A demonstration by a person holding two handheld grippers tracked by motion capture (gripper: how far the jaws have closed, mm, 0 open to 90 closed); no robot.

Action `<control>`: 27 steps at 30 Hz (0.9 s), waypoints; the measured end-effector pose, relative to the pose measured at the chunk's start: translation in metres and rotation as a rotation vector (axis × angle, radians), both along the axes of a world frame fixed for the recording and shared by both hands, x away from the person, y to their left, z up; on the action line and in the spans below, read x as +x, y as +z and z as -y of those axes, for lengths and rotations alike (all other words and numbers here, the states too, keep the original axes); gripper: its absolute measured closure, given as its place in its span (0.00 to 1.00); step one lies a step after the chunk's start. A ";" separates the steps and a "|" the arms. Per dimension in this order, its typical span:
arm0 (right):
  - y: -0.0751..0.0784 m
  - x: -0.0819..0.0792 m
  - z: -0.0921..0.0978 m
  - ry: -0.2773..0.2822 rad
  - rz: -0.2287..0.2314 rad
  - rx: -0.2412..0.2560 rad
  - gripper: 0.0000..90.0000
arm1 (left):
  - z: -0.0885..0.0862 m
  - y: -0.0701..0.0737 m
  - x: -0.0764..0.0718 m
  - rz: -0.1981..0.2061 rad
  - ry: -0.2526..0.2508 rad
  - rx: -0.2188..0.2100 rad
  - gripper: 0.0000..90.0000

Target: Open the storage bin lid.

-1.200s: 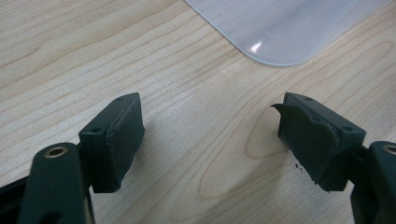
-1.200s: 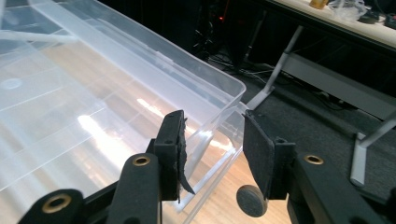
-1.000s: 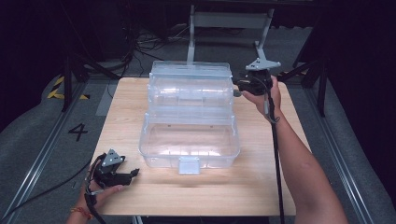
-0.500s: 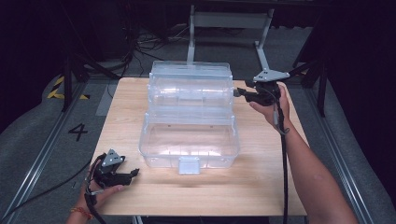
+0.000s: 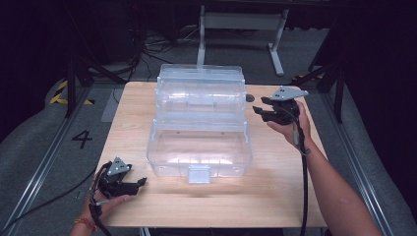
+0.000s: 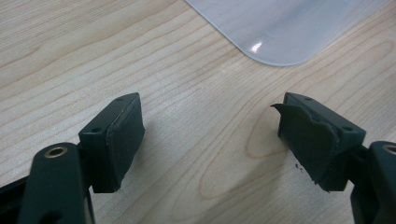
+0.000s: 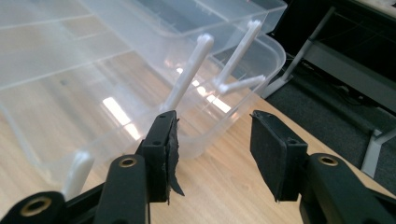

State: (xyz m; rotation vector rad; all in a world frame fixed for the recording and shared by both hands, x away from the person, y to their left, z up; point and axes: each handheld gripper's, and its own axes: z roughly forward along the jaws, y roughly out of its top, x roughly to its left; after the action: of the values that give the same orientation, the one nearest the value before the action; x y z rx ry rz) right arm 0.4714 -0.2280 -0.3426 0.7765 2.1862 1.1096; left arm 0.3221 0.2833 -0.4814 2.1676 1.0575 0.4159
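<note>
While the left gripper [image 5: 139, 184] rests low at the near left corner of the table [image 5: 275, 196], its jaws stand wide with nothing between them, just short of the near corner of the clear plastic box [image 5: 199, 147]. That box, a tiered organiser with its trays fanned open and stepped back, sits at the middle of the table with its latch tab [image 5: 198, 173] facing the person. Farther off, at the box's right end, the right gripper [image 5: 259, 107] hangs in the air beside the upper trays, jaws also well apart and empty, pointed at the box's side.

Judged from this, the step in hand is an approach to the right end of the box, likely to work the trays or their linkage. The next move would call for bringing the right jaws in onto a white hinge arm or a tray edge squarely, since the thin, slick plastic could slip from a skewed pinch; the left gripper may have to steady the base.

From above, the layout of both hands and the whole box is plain. The right gripper view adds the white hinge arms [image 7: 189, 70] linking the tiers, close ahead of its jaws. The left gripper view shows a rounded clear corner [image 6: 280, 32] lying flat on the wood grain.
</note>
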 end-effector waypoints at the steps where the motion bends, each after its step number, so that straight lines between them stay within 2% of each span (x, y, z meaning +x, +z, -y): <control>1: -0.002 -0.002 0.001 0.000 -0.003 -0.004 0.57 | 0.000 0.000 0.000 0.000 0.000 0.000 0.25; 10: -0.016 -0.017 0.011 0.004 -0.024 -0.053 0.54 | 0.000 0.000 0.000 0.000 0.001 0.000 0.25; 11: -0.020 -0.019 0.014 0.007 -0.053 -0.061 0.52 | 0.000 0.000 0.000 0.001 -0.001 0.000 0.25; 16: -0.028 -0.029 0.020 0.009 -0.050 -0.089 0.51 | 0.000 0.000 0.000 0.000 0.000 0.001 0.25; 27: -0.045 -0.054 0.042 0.012 -0.056 -0.116 0.47 | 0.000 0.000 0.001 0.005 0.003 0.003 0.25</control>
State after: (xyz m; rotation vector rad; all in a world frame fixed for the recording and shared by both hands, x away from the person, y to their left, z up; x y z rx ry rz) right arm 0.4177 -0.2703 -0.3873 0.7524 2.2823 0.9678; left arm 0.3231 0.2834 -0.4813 2.1672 1.0586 0.4246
